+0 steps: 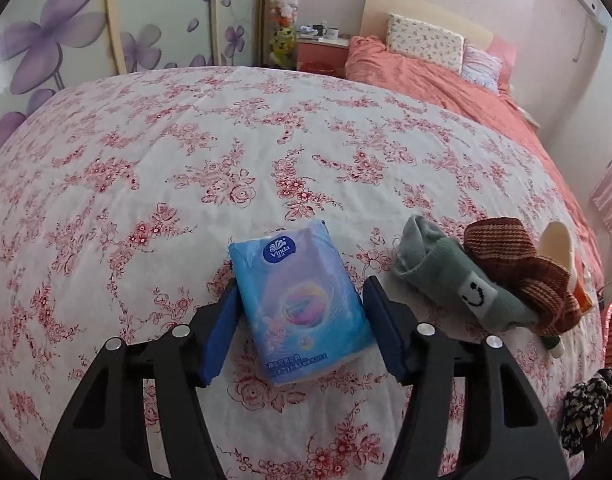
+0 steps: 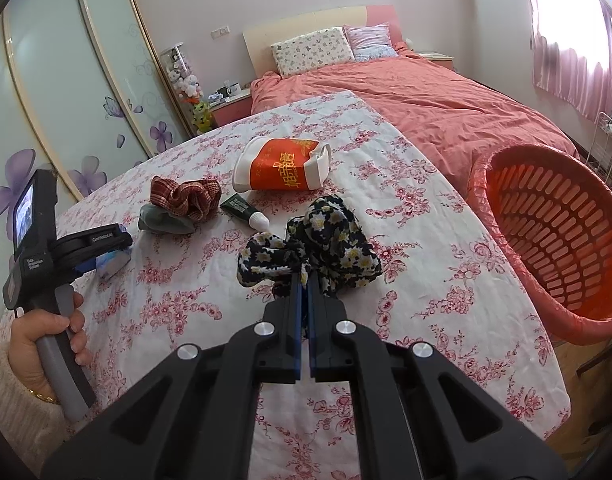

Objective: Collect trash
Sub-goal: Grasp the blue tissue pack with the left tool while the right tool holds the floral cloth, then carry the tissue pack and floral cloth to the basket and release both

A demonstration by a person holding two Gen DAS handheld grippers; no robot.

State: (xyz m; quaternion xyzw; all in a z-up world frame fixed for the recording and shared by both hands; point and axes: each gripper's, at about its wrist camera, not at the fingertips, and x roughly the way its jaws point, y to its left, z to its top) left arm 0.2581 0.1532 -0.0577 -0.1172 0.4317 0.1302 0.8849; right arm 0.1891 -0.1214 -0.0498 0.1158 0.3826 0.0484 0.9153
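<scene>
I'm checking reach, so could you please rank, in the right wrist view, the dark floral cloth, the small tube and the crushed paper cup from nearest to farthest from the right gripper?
1. Dark floral cloth, pinched in the right gripper.
2. Small tube, beyond, slightly left.
3. Crushed paper cup, farthest back.

Left wrist view: paper cup (image 1: pixel 559 240) mostly hidden behind brown sock (image 1: pixel 517 268); red basket (image 1: pixel 611 320) cut by right edge. Right wrist view: tissue pack (image 2: pixel 112 264) mostly behind left gripper (image 2: pixel 106 256); tube (image 2: pixel 246 212) print too small to read.
</scene>
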